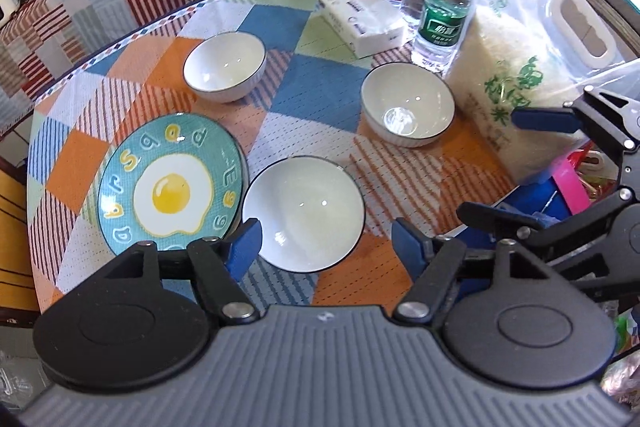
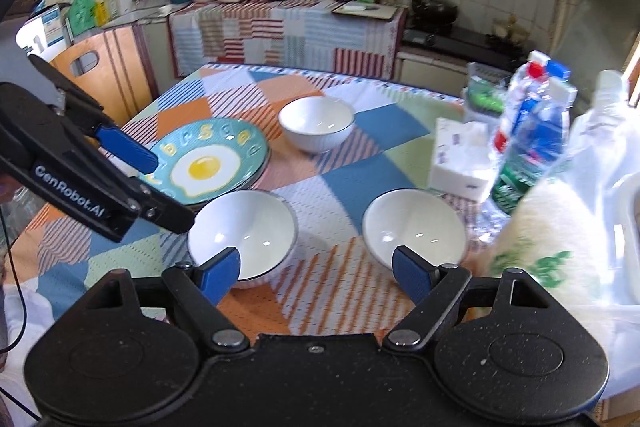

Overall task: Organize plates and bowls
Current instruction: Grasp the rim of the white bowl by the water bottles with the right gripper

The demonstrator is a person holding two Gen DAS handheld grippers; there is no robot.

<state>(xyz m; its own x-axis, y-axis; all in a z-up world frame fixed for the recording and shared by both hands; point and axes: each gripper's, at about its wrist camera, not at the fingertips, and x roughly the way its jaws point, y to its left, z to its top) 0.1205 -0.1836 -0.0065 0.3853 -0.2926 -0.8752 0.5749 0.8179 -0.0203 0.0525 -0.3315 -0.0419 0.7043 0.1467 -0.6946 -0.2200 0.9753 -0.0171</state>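
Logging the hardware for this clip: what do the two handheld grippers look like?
Both are black, scissor-linkage tools with blue textured finger pads and silver pivot rivets. The left gripper has a ribbed grey body and, seen from the right wrist view, white "GenRobot.AI" lettering on its side. The right gripper has a black speckled body.

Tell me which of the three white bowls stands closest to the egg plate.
The near bowl, just right of the egg plate, almost touching its rim. The far bowl and the bowl beside the rice bag stand clearly apart.

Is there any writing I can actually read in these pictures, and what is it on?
"GenRobot.AI": side of the left gripper.
Scattered raised letters, spelling no clear word: rim of the egg plate.
Green characters on the rice bag, water bottle labels, tissue pack: too blurred.
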